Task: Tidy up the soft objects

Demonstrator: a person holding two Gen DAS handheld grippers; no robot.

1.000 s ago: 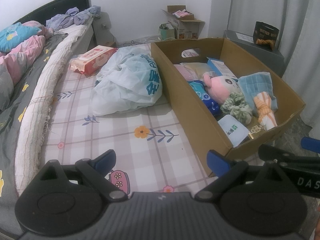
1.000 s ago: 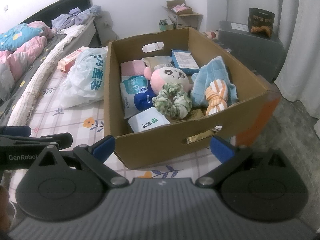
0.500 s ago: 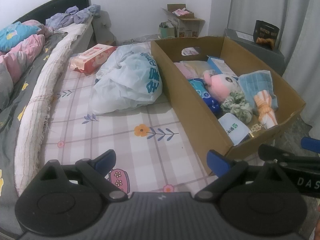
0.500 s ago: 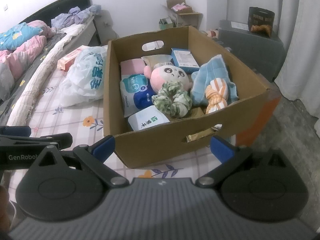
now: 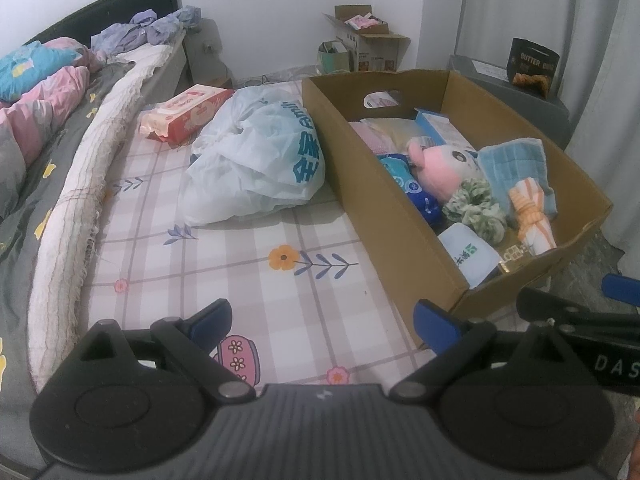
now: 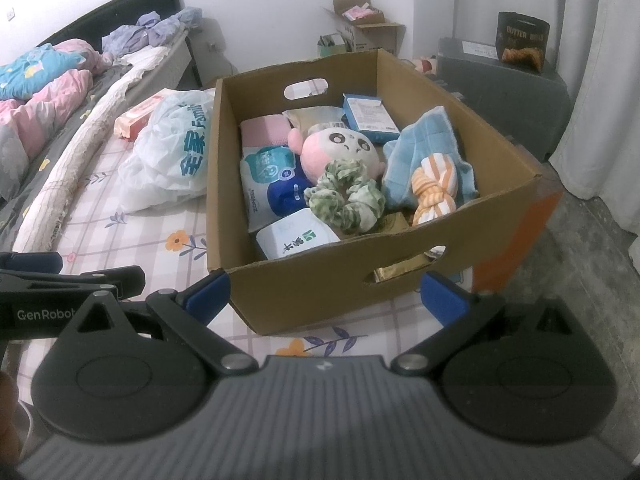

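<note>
Pink plush toy (image 6: 340, 152) lies face-up among cloths in cardboard box (image 6: 320, 276).

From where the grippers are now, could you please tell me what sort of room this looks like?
Most likely a bedroom in a home. The cardboard box of soft things sits on a bed's floral plaid sheet, rumpled quilts lie against a dark headboard, and curtains hang on the right.

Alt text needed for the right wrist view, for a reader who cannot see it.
An open cardboard box on a floral bedsheet holds a pink plush toy, green scrunchie, blue towel and packets. The right gripper faces it, jaws spread wide and empty; a white plastic bag lies left.
</note>
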